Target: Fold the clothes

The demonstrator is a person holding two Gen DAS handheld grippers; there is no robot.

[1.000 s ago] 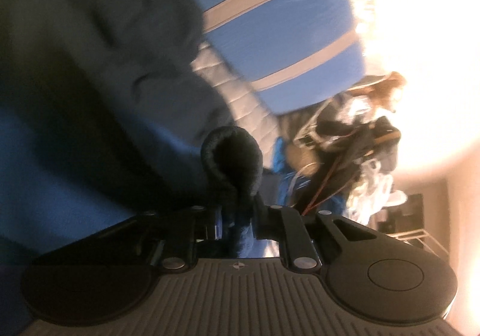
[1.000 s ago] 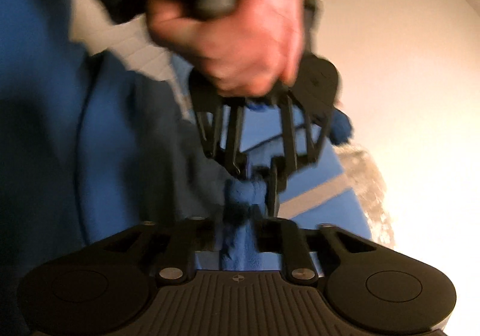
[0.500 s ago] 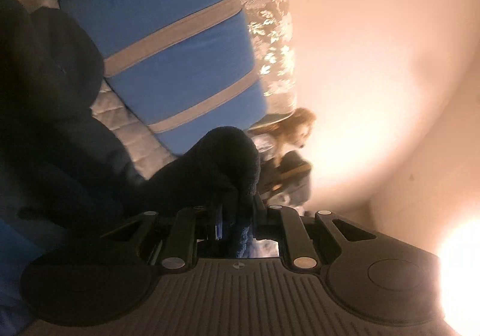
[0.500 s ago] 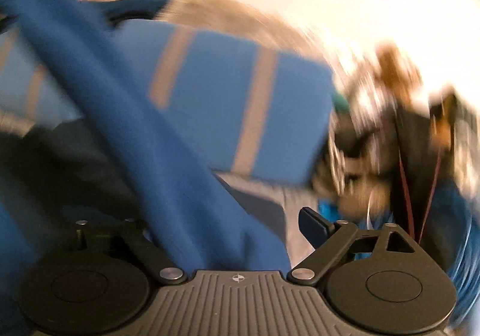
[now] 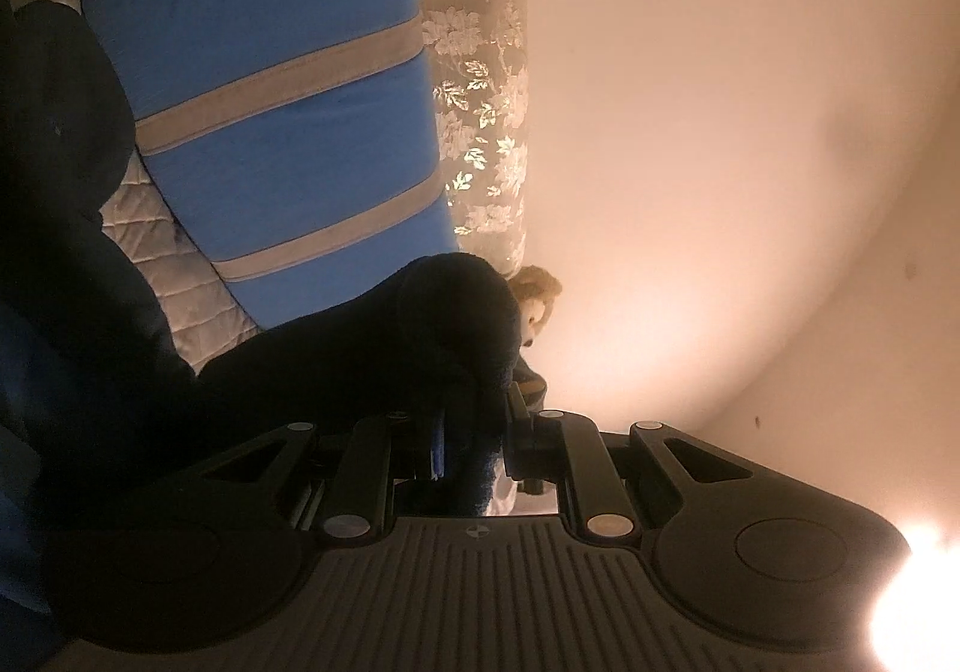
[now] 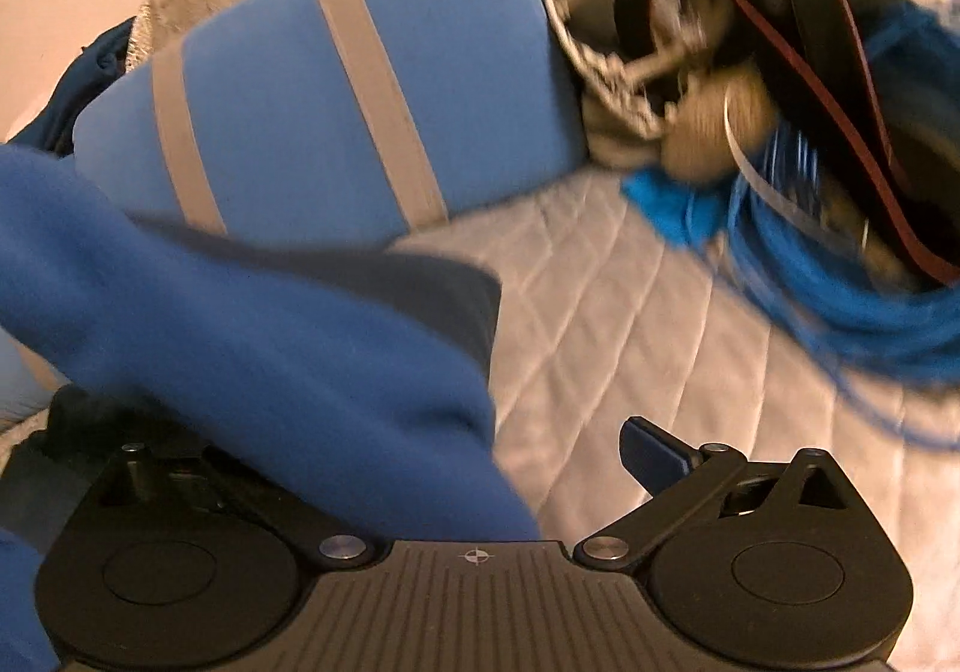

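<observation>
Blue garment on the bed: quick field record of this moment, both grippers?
garment: blue fleece garment, draped over quilted bedspread
left gripper: shut on a fold of the garment
right gripper: open, jaws just opened wide; cloth lies across the left finger, unclamped
behind: blue pillow with grey stripes
clutter: blue cable coil

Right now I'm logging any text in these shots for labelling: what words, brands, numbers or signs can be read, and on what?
None: no words, brands or numbers can be read in either view.
Only a small crosshair mark, no letters, on each tongs' ribbed body: left tongs, right tongs.
The striped pillow and blue garment carry no print.
</observation>
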